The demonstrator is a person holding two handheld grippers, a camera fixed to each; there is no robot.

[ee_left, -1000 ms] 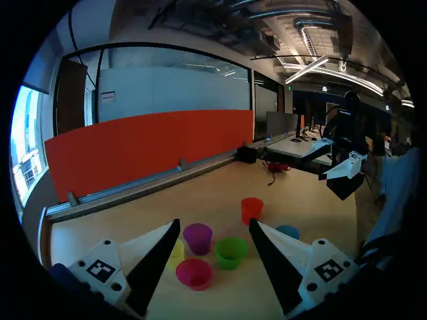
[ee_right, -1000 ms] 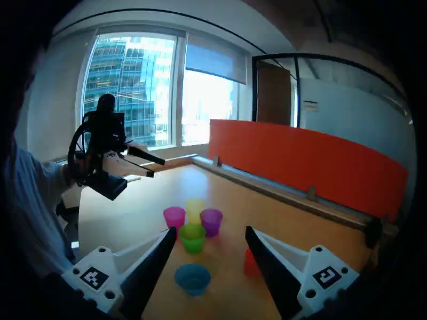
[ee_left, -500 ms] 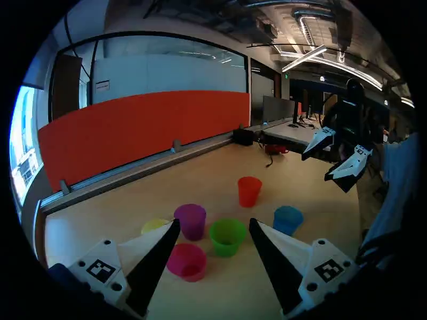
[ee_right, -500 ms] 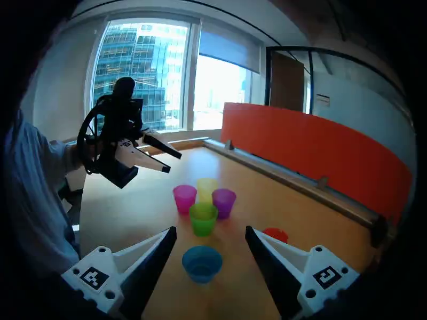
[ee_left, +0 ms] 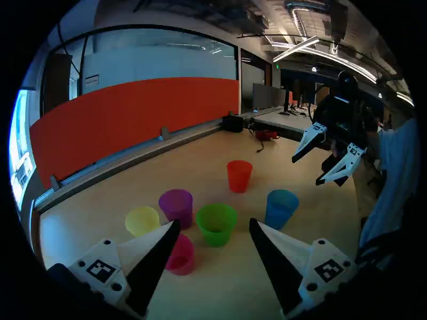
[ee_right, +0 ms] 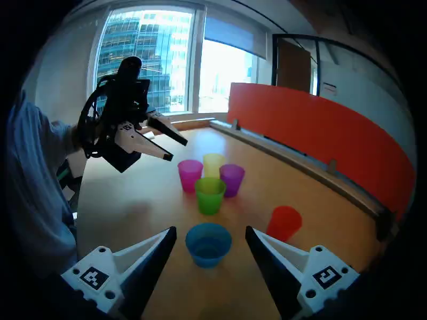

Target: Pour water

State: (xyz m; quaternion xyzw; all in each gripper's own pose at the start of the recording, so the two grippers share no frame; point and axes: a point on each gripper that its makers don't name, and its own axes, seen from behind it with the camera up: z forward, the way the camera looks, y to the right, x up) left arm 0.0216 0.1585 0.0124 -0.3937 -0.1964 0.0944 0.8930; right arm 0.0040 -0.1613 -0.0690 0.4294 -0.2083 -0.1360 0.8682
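Left gripper view: open left tool (ee_left: 211,250) at bottom centre, nothing between its fingers. Just beyond the tips, a cluster of translucent plastic cups on the light wooden table (ee_left: 176,160): yellow plastic cup (ee_left: 142,220), purple plastic cup (ee_left: 176,205), green plastic cup (ee_left: 216,224), pink plastic cup (ee_left: 181,255) partly behind the left finger. Orange-red plastic cup (ee_left: 238,175) farther back, apart from the rest. Blue plastic cup (ee_left: 281,208) at right of centre. Right tool (ee_left: 307,170) at upper right, in the air above the table, open and empty.

Right gripper view: right tool open at bottom, blue cup seen just past and between the fingertips, no contact visible. Cannot tell any water level. Left tool at upper left, above the pink cup, spread wide.

Step, as a judgement: pre-grasp approach, no cup picked, no pour started. Next move probably: lower and advance the right tool to bracket the blue cup's wall, squeeze lightly on thin plastic, lift level, tilt over a receiving cup.
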